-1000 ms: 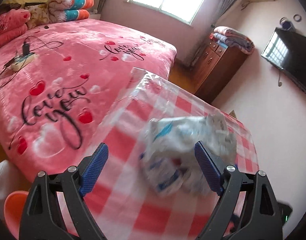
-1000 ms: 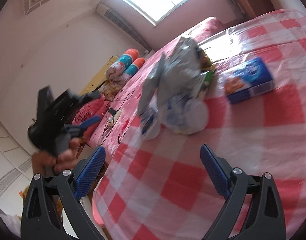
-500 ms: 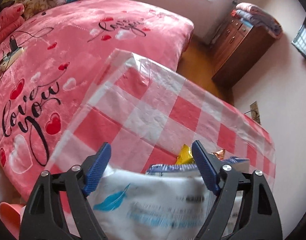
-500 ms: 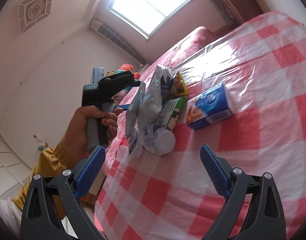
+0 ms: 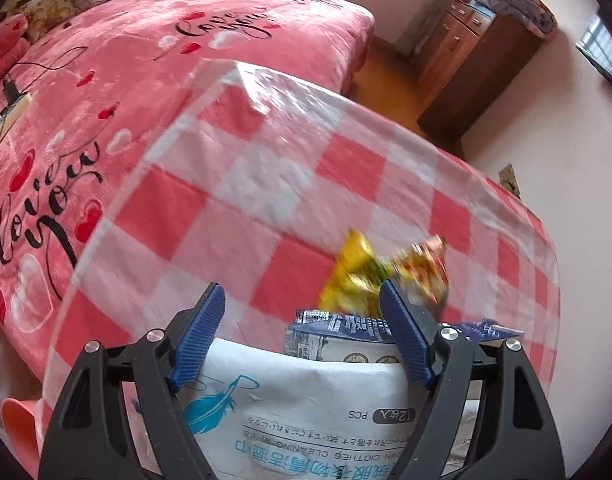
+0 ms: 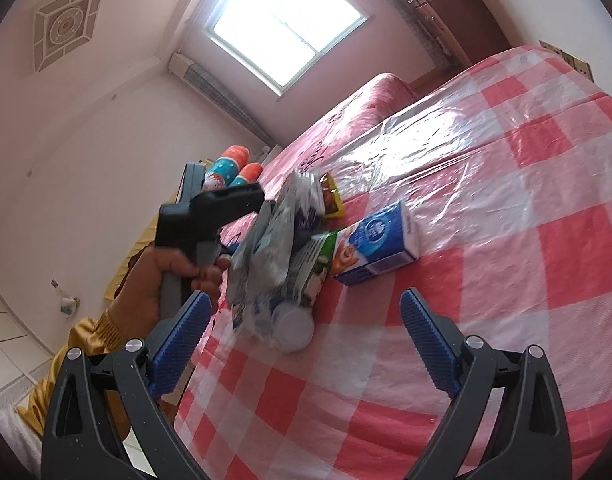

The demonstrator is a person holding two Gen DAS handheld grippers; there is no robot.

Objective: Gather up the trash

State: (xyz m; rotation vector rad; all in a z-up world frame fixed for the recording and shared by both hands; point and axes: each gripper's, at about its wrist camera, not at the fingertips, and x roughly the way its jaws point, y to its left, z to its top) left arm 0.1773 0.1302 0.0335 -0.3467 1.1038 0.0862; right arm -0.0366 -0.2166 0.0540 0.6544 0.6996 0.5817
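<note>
The left claw (image 5: 302,336) is seen closing around the white wipes packet (image 5: 306,412), which is heaped with other wrappers (image 5: 385,276) near the counter (image 5: 266,184) edge beside the bed (image 5: 106,92); its pads are not yet pressed on the packet. The right claw (image 6: 302,344) is held apart and empty, short of the blue carton (image 6: 377,248). The packet is best caught mid-body and squeezed gently, so that slipping is avoided.
</note>
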